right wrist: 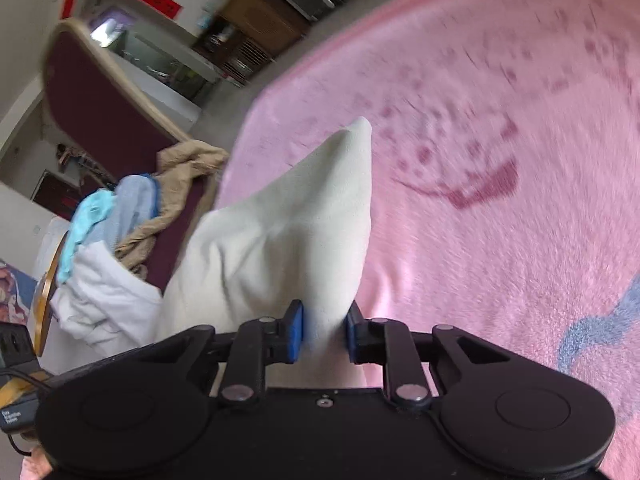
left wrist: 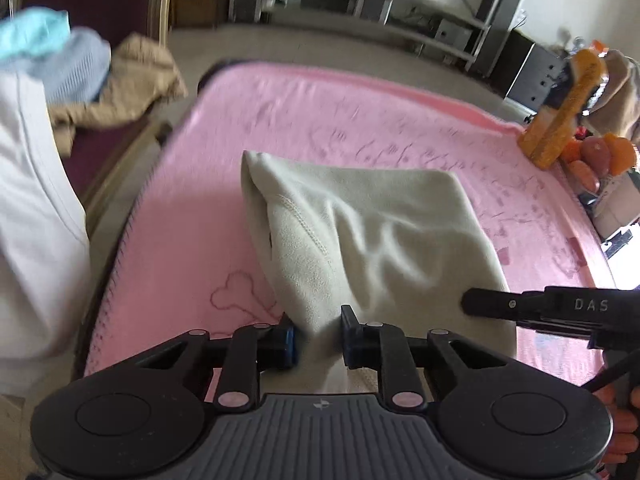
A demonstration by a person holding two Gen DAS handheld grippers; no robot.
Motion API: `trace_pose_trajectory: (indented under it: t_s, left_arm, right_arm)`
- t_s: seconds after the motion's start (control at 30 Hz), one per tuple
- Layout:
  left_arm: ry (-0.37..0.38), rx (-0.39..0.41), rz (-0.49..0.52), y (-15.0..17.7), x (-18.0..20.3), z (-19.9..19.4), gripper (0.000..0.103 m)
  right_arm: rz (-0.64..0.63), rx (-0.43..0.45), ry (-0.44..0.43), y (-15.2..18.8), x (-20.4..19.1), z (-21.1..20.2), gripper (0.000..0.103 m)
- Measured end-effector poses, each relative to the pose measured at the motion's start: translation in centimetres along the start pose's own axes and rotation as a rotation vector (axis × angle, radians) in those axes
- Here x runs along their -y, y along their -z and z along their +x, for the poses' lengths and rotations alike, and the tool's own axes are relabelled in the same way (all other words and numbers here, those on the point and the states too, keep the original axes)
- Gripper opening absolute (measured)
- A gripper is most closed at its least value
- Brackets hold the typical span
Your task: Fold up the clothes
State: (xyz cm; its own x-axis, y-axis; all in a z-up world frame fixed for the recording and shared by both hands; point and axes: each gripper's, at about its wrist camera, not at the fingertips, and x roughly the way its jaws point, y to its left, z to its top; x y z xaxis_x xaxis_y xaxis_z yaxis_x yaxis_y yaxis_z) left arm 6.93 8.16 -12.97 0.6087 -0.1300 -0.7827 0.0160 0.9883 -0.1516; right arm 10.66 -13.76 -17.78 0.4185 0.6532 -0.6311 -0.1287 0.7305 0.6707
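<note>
A cream fleece garment (left wrist: 360, 232) lies partly folded on a pink blanket (left wrist: 320, 120). My left gripper (left wrist: 318, 340) is shut on the garment's near edge, the cloth bunched between its blue pads. My right gripper (right wrist: 324, 336) is shut on another part of the cream garment (right wrist: 288, 228) and holds it lifted above the pink blanket (right wrist: 500, 160). The right gripper's black body also shows in the left wrist view (left wrist: 560, 312), at the garment's right side.
A maroon chair (right wrist: 100, 92) at the left holds a pile of clothes: tan (left wrist: 132, 84), pale blue (left wrist: 76, 68), turquoise and white (left wrist: 36, 184). Orange objects and fruit (left wrist: 592, 152) sit at the blanket's far right. Shelving (left wrist: 360, 0) stands across the room.
</note>
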Motion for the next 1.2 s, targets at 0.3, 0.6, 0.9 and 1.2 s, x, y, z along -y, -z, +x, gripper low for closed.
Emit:
trace_pose_trajectory:
  t_s: [0.3,0.6,0.9,1.2]
  left_arm:
    - [0.15,0.09,0.054,1.5,8.7,-5.6,0.019]
    - [0.297,0.039,0.253,3.3,24.2,-2.4,0.02]
    - [0.341,-0.001,0.257,1.7,34.4,5.1,0.02]
    - [0.166,-0.072,0.173,3.0,31.4,10.5,0.031]
  right_arm:
    - [-0.023,0.139,-0.022,1.6,1.5,-13.1,0.02]
    - [0.097,0.341,0.092,4.1,11.6,-25.3,0.02]
    - [0.199,0.453,0.215,1.3,20.0,-28.3,0.02]
    - [0.326,0.457,0.546,0.4,25.6,-29.0,0.054]
